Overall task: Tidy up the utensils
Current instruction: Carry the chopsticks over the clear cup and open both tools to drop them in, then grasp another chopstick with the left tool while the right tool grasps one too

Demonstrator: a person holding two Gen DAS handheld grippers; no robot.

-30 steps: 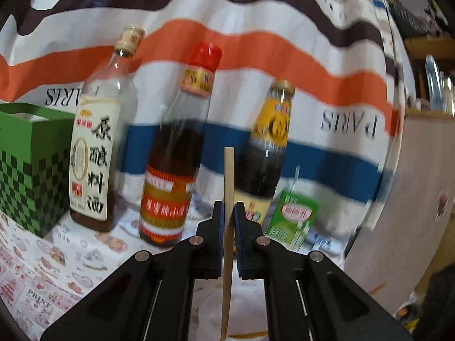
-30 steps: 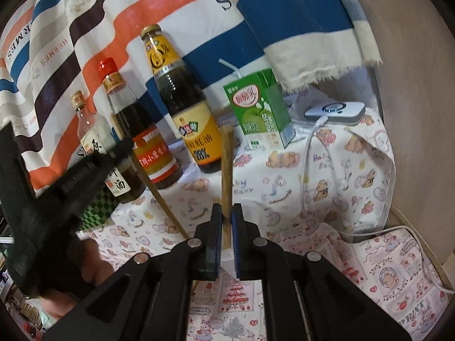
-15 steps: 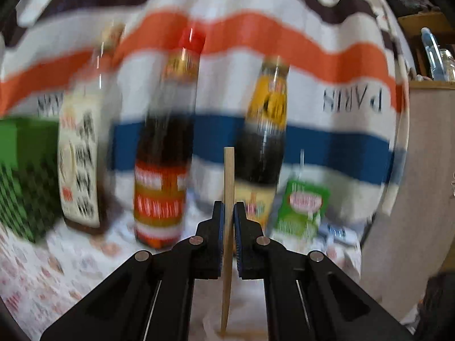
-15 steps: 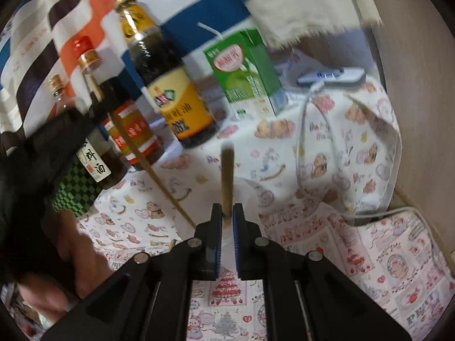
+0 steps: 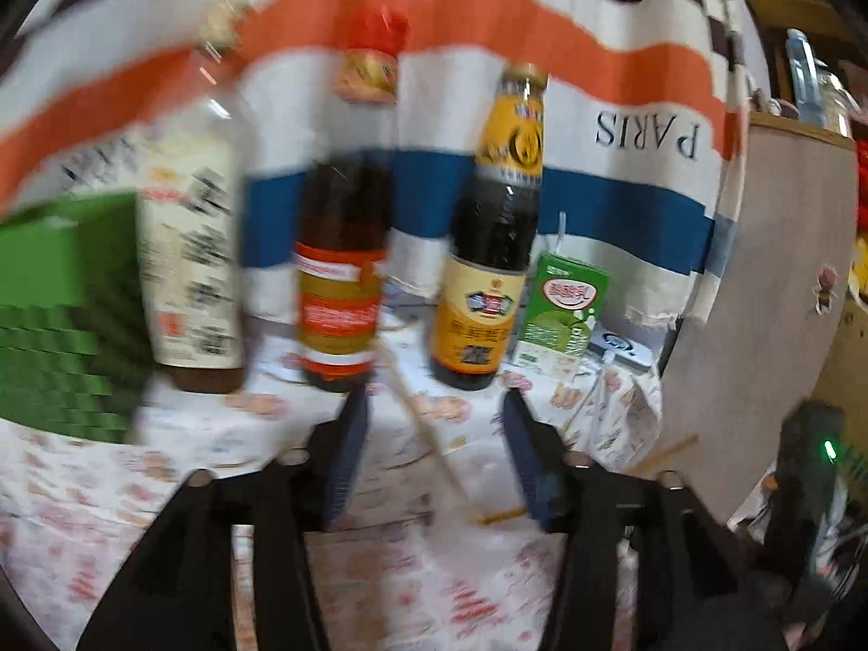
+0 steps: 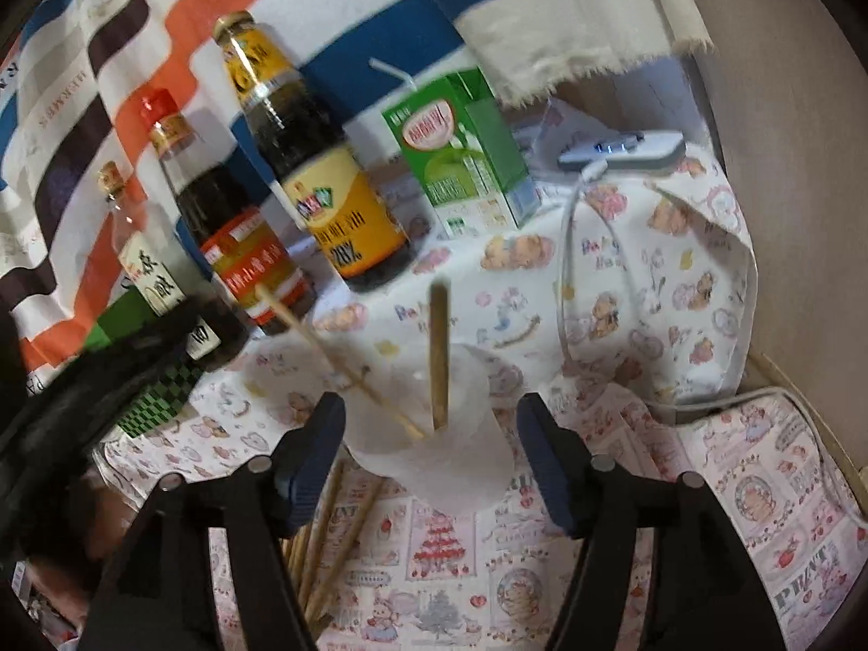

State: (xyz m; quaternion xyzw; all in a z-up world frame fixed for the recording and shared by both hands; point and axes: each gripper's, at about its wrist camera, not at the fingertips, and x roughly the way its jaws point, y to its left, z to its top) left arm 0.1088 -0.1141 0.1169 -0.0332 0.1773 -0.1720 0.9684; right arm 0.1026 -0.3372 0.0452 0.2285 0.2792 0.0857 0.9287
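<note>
A clear plastic cup stands on the printed tablecloth between my right gripper's fingers. Two wooden chopsticks stand in it: a pale one leaning left and a darker one nearly upright. My right gripper is open and empty around the cup. More chopsticks lie on the cloth below the right gripper's left finger. In the blurred left wrist view, my left gripper is open and empty, with the pale chopstick leaning between its fingers.
Three sauce bottles stand in a row at the back: a pale-label one, a red-capped one and a yellow-label one. A green milk carton, a green checked box and a white charger with cable are nearby.
Both grippers have opened and let go of their chopsticks, which now stand in the cup. Both grippers have pulled back a little.
</note>
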